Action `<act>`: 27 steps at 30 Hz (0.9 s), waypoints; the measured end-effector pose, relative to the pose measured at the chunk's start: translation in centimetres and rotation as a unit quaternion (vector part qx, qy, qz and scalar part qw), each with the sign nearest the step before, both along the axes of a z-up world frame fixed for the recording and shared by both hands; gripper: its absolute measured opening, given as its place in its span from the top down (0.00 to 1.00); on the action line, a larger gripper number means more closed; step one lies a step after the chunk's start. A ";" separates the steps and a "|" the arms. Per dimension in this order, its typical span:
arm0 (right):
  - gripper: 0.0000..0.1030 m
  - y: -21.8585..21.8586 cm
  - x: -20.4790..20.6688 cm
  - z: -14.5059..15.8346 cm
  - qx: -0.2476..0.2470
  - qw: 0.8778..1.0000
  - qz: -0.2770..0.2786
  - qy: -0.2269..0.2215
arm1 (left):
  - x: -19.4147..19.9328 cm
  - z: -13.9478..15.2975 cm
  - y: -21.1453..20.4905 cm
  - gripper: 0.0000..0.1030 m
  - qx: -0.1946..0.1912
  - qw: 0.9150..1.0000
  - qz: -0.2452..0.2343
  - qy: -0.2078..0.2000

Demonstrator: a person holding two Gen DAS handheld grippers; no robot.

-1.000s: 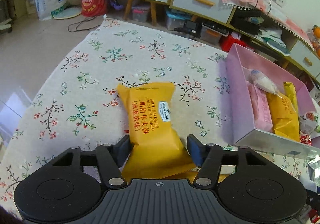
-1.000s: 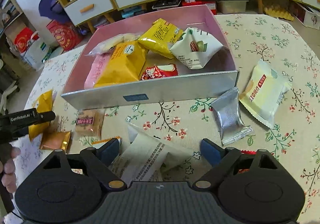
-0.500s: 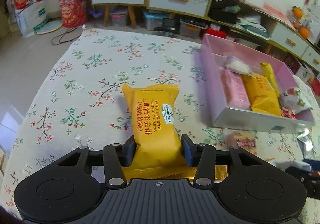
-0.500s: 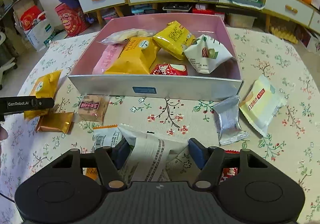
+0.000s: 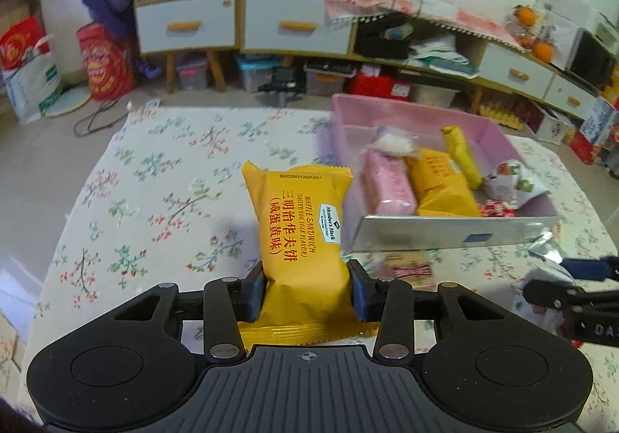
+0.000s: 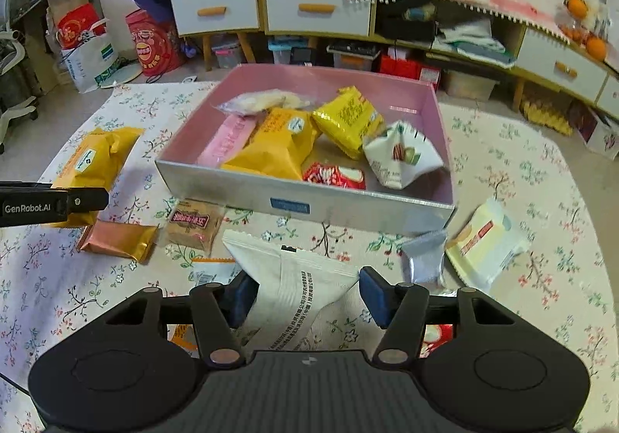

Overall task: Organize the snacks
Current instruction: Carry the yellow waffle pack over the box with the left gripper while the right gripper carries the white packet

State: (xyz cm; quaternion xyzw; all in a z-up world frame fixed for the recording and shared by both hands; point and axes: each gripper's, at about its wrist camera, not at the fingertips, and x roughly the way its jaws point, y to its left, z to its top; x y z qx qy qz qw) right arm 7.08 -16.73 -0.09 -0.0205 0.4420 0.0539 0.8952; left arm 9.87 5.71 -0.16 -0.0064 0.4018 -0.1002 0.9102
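Note:
My left gripper (image 5: 307,288) pinches a yellow waffle sandwich packet (image 5: 300,224) low on its sides; the jaws are closing and both pads press into it. It hangs above the floral cloth (image 5: 154,201), left of the pink box (image 5: 425,235). In the right wrist view, that packet (image 6: 93,158) and a left finger (image 6: 54,202) show at the left edge. My right gripper (image 6: 305,293) holds a white printed packet (image 6: 298,278) in front of the box (image 6: 348,206); its jaws are closing too, pads against the packet's sides. Several snack packets lie in the box.
Loose on the cloth before the box lie a copper packet (image 6: 116,239), a brown packet (image 6: 193,222), a silver packet (image 6: 423,255) and a pale yellow packet (image 6: 483,247). Low cabinets with drawers (image 6: 317,7) and floor clutter stand beyond the table.
Both pairs of jaws narrowed onto their packets. Both grippers rose and tilted up with the packets, so more of the room shows behind the table.

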 end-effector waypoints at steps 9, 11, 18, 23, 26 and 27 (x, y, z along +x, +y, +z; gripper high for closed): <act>0.69 -0.4 0.3 1.5 -0.007 1.000 -0.002 -0.029 | -0.9 1.8 -2.8 0.62 0.017 0.998 -0.043 -0.044; 0.69 -0.5 0.4 1.6 -0.007 0.999 -0.004 -0.032 | -1.0 2.0 -3.5 0.62 0.026 0.997 -0.052 -0.054; 0.69 -1.6 1.4 1.9 -0.002 0.999 -0.019 -0.042 | -0.9 2.3 -6.0 0.62 0.049 0.993 -0.078 -0.075; 0.69 -2.6 2.1 2.3 0.015 0.998 -0.031 -0.045 | 0.3 2.2 -7.4 0.62 0.059 0.991 -0.092 -0.076; 0.69 -3.1 2.8 2.8 0.018 0.998 -0.033 -0.058 | 1.7 1.8 -8.0 0.62 0.067 0.990 -0.099 -0.070; 0.69 -3.3 3.1 2.9 0.021 0.997 -0.033 -0.061 | 2.2 1.7 -8.2 0.62 0.068 0.990 -0.100 -0.067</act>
